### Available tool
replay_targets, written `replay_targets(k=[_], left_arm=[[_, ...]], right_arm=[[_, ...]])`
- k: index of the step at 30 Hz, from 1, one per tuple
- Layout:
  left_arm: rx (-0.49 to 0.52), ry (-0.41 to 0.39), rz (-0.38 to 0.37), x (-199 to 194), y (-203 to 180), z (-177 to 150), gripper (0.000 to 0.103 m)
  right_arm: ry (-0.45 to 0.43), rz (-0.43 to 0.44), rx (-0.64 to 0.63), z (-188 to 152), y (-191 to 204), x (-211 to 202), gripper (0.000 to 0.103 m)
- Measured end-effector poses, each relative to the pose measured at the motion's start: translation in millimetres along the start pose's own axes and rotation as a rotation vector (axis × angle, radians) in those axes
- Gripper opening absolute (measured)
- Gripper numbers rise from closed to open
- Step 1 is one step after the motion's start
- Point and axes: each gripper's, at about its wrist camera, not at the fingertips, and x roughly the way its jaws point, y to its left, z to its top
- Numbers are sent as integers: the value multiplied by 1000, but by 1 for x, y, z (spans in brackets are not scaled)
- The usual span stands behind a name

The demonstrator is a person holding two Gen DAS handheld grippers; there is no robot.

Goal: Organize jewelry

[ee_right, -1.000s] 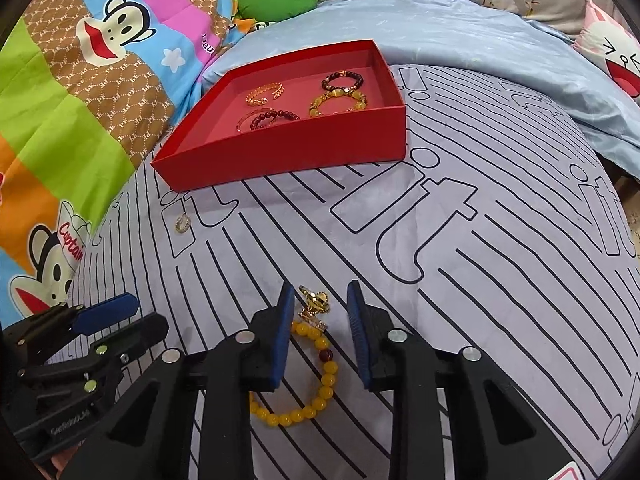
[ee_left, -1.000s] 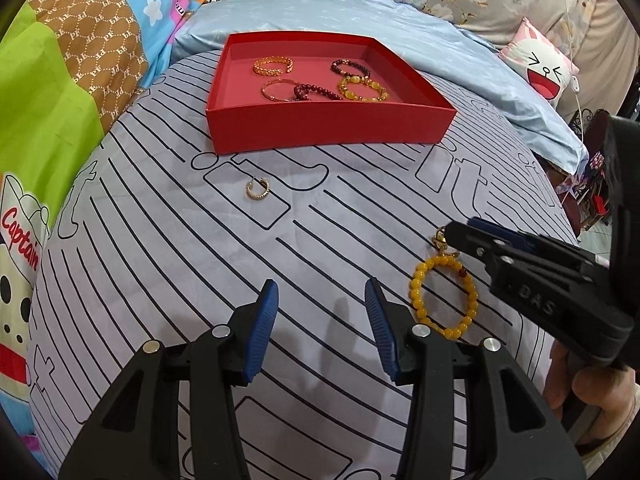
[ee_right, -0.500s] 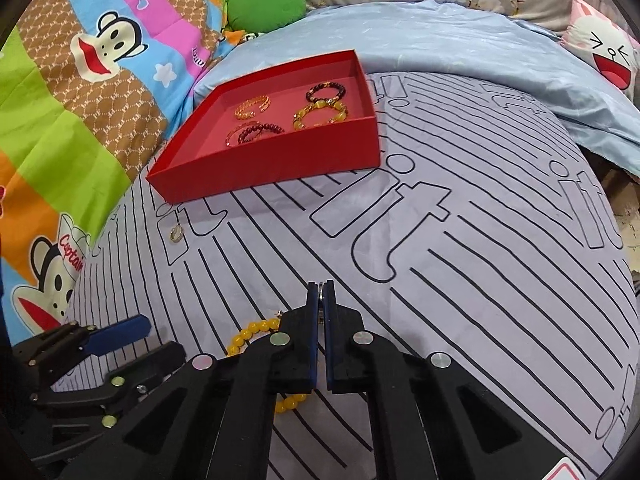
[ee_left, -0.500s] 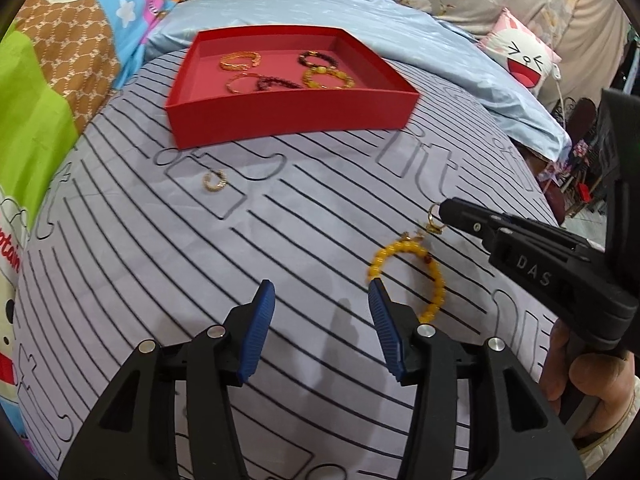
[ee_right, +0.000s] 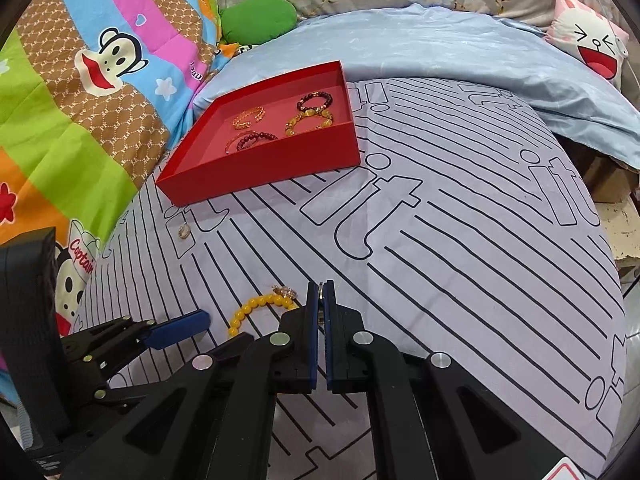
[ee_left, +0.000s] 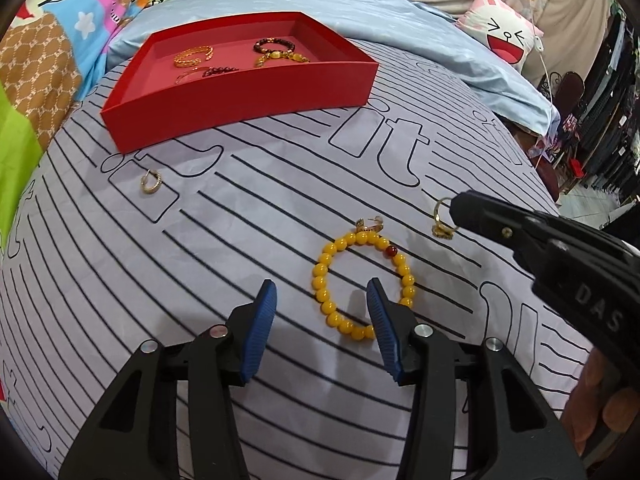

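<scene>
- While the left hand-held gripper [ee_left: 320, 316] hangs over the bed with its blue pads spread apart, nothing is between them; its right pad stands in front of the yellow beaded bracelet with one dark red bead [ee_left: 362, 280].
- That bracelet lies flat on the grey bedsheet with black stripes and outlined letters [ee_left: 280, 208], and a small gold earring [ee_left: 370, 224] lies just beside its far edge.
- At the right, the right hand-held gripper [ee_left: 454, 210] is pressed together on a small gold ring-shaped piece with a charm [ee_left: 440, 220], which hangs at its tip above the sheet; its jaws have just closed on it.
- From the right wrist view, the blue pads [ee_right: 310, 320] stand almost touching, with only a small glint between them.
- One more small gold hoop earring [ee_left: 151, 181] lies alone on the sheet, near the front wall of the red cardboard tray [ee_left: 240, 96].
- Inside the tray lie a gold chain bracelet [ee_left: 193, 56], a dark beaded bracelet [ee_left: 275, 44], an amber beaded bracelet [ee_left: 286, 58] and a thin bracelet with dark red beads [ee_left: 208, 74].
</scene>
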Motion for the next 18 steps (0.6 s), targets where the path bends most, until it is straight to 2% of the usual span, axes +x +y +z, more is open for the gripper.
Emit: replay_targets(k=[9,18], left_arm=[[42,-14,10,8,-7,3,8],[16,-12,-20,-5,-1,2,7]], right_arm=[[-1,0,17,-3,-6,-4,3],[-1,16,10,-5,0,-7,3]])
